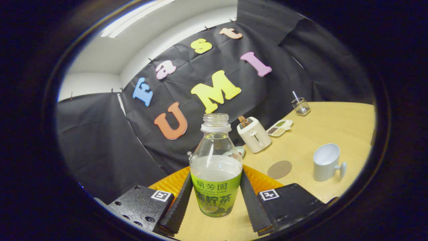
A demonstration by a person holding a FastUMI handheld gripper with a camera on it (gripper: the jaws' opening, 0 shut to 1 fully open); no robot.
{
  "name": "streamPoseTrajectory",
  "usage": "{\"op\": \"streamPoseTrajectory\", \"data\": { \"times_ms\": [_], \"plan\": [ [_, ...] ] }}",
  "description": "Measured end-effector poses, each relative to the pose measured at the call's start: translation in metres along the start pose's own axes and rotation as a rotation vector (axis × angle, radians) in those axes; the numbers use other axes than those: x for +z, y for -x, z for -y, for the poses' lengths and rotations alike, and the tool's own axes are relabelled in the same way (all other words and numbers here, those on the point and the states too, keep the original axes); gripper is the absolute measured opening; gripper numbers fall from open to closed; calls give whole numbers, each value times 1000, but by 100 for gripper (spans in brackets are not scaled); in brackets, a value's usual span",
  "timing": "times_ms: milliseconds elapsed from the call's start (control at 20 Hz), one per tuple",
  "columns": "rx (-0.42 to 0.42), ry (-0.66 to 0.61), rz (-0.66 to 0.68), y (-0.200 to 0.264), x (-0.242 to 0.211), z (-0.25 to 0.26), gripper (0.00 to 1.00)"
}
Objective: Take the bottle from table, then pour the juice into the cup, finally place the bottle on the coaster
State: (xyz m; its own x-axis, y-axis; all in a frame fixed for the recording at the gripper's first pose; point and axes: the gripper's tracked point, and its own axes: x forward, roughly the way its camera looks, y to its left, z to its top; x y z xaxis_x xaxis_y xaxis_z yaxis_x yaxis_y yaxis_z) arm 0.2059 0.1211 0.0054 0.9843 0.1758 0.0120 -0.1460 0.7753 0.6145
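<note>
Bottle (216, 167) sits right between the two fingers of the tool (216, 197), and both fingers (178, 204) press on its sides down by the green label, so the tool is holding it. The bottle has no cap on, and the pale juice inside comes up to just above the label. It stands straight up while everything behind it leans, so the tool looks tipped a bit. I cannot tell if the bottle's bottom is touching the wooden surface (321, 130) or is lifted a little. I think the first step, taking the bottle, is done or nearly done, and pouring comes next. The cup (326, 162) is white, with its handle on the right side, and it stands well apart from the bottle, off to the right. The round brown coaster (279, 169) lies flat between the bottle and the cup, nearer to the bottle. Farther back are a toaster (254, 135), a small snack tray (280, 127) and a wire holder (301, 106). Next, the bottle needs to go up and over to the right, until its mouth is above the cup. Then it must tip slowly, so no juice spills on the surface. The open top means it should stay straight on the way. The coaster is for last.
</note>
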Motion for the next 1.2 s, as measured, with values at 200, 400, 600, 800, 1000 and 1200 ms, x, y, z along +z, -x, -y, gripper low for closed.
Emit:
{"op": "streamPoseTrajectory", "data": {
  "times_ms": [200,400,600,800,1000,1200],
  "plan": [
    [52,-249,-15,0,1,17,80],
    [81,-496,-16,-6,-4,42,80],
    [89,-607,-26,-4,-6,60,80],
    [111,-721,-17,3,-1,63,80],
    [102,-795,-31,2,2,66,80],
    [150,-879,-50,4,6,67,80]
  ]
}}
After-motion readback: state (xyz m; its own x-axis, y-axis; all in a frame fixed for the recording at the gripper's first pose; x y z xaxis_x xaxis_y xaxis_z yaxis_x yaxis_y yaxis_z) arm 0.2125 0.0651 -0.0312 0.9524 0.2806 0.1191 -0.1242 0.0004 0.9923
